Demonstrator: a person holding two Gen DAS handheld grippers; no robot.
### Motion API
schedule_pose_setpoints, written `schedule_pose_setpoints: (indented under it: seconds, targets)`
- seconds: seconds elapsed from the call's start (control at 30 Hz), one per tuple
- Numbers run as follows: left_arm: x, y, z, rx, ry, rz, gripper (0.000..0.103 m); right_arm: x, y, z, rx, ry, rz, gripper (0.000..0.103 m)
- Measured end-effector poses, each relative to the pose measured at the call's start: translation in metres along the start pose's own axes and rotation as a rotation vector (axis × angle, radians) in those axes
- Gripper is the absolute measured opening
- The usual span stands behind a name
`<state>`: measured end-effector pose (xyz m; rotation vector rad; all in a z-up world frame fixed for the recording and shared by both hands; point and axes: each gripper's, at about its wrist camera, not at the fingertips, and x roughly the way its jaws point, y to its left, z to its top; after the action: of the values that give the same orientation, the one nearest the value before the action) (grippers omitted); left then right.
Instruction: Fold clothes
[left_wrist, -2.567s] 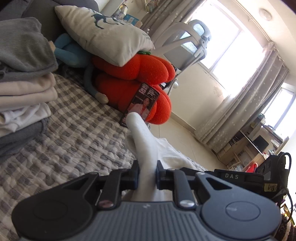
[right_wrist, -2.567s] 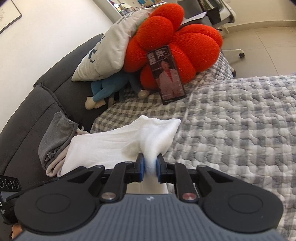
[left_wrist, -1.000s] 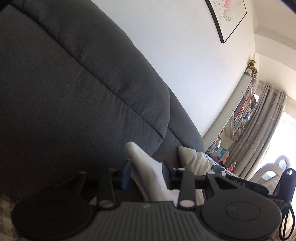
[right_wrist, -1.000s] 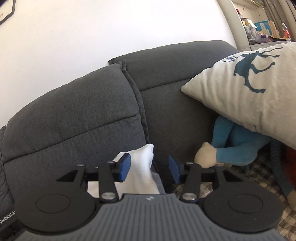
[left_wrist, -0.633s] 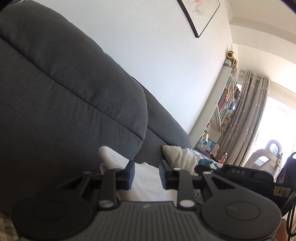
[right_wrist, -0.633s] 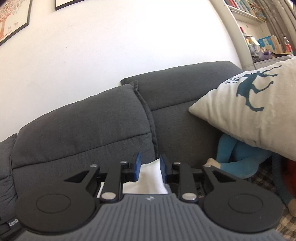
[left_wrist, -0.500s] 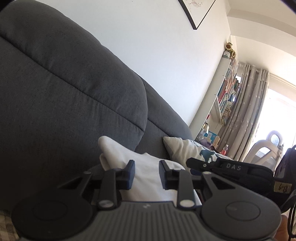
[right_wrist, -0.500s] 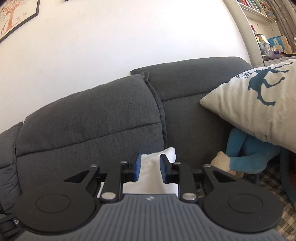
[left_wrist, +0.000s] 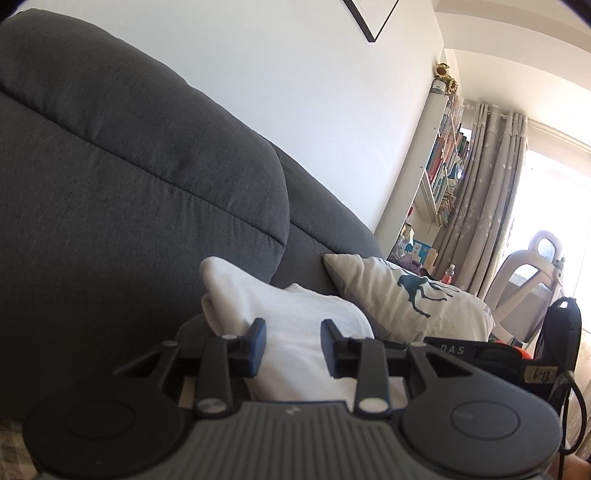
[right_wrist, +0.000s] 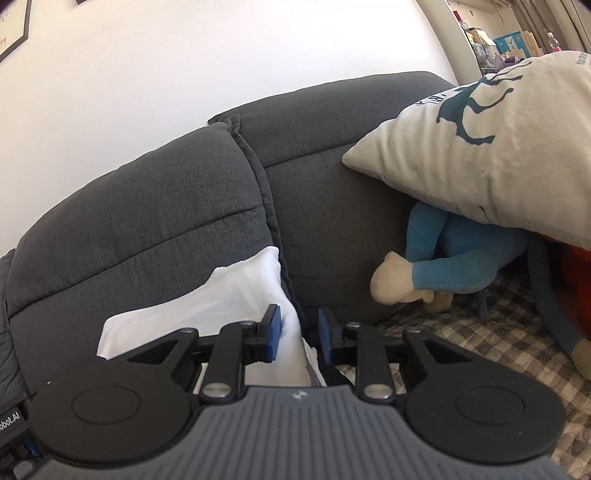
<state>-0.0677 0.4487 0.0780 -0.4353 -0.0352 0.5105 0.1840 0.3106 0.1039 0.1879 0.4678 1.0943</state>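
- Gaping with a clear gap between its blue pads, the left hand-held gripper (left_wrist: 291, 347) stood over the folded white cotton garment (left_wrist: 295, 332); the cloth showed through the gap, but neither pad pinched it.
- Standing likewise apart, the jaws of the right hand-held gripper (right_wrist: 297, 330) held nothing: the left pad lay against or just beside the garment's near fold, the right pad was clear of it.
- Lying in a soft folded bundle, the white garment (right_wrist: 236, 295) leaned against the dark grey fabric sofa backrest (right_wrist: 147, 206), one corner poking up at the seam between two cushions. What it rested on was hidden behind the grippers; a sliver of grey cloth showed under its edge in the right view.
- Judging by this, the step in hand was the setting-down or the taking-up of a folded piece at the sofa back; the pictures fitted both, so whichever followed called for the pads to stay clear of loose layers and not drag the fold open.
- Farther right sat a blue plush toy with cream hands (right_wrist: 454, 266) on the grey checked quilted cover (right_wrist: 480, 328), under a cream pillow printed with a teal deer (right_wrist: 498, 147).
- Beyond stood a white bookshelf (left_wrist: 443, 177) and grey curtains (left_wrist: 491, 192).
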Motion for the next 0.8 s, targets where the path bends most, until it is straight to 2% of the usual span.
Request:
schedule_pose_setpoints:
  seconds: [0.07,0.13,0.27,0.4,0.6,0.8]
  targets:
    - [-0.003,-0.005,0.003,0.007,0.009,0.009,0.047,-0.007,0.001,0.001,-0.010,0.012,-0.006,0.027]
    - [-0.006,-0.012,0.006,0.015,0.024,0.023,0.048,-0.015,0.003,0.001,-0.024,0.027,-0.019,0.028]
    - [-0.014,-0.030,0.011,0.046,0.078,0.051,0.052,-0.034,0.004,-0.002,-0.031,0.057,-0.043,0.038]
    - [-0.021,-0.049,0.014,0.091,0.144,0.111,0.062,-0.054,0.004,-0.007,-0.035,0.088,-0.077,0.040]
    - [-0.030,-0.066,0.012,0.119,0.263,0.220,0.072,-0.082,0.013,-0.013,-0.057,0.132,-0.106,0.055]
    - [-0.045,-0.073,0.010,0.132,0.310,0.298,0.087,-0.108,0.028,-0.018,-0.099,0.166,-0.136,0.076]
